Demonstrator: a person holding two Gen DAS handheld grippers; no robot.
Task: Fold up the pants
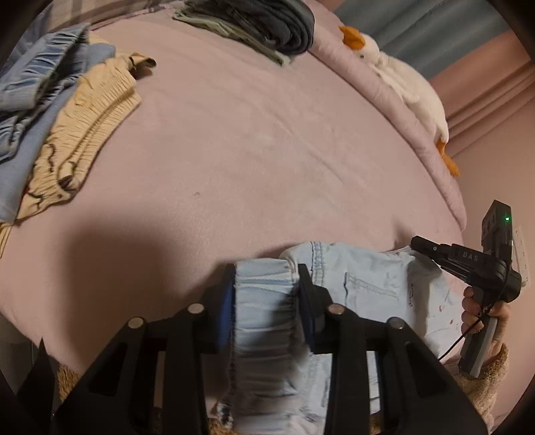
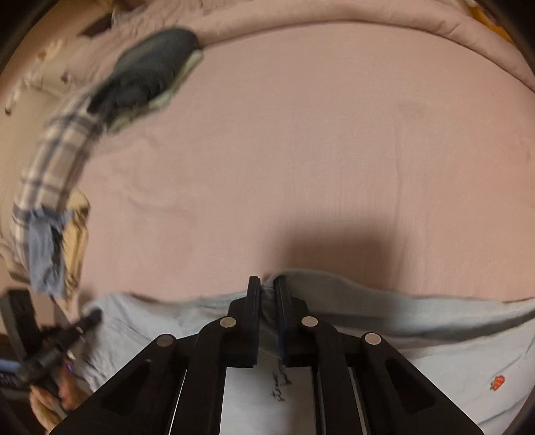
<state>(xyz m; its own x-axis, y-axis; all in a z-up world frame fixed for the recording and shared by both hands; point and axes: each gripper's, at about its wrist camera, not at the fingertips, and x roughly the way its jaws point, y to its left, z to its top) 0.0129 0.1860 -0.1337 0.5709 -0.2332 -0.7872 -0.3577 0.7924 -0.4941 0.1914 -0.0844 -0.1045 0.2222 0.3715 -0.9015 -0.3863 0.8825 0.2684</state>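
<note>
Light blue denim pants (image 1: pixel 361 284) hang at the near edge of the pink bed (image 1: pixel 250 150). My left gripper (image 1: pixel 265 271) is shut on their gathered elastic waistband. My right gripper (image 2: pixel 266 284) is shut on a fold of the pants (image 2: pixel 418 331) further along the top edge. In the left wrist view the right gripper (image 1: pixel 416 242) pinches the pants' right corner. In the right wrist view the left gripper (image 2: pixel 95 316) shows at the far left, blurred.
A yellow and blue clothes heap (image 1: pixel 67 110) lies at the left of the bed. A folded dark stack (image 1: pixel 267 26) sits at the back. A white plush goose (image 1: pixel 408 83) lies along the right edge. Plaid fabric (image 2: pixel 57 160) shows at the left.
</note>
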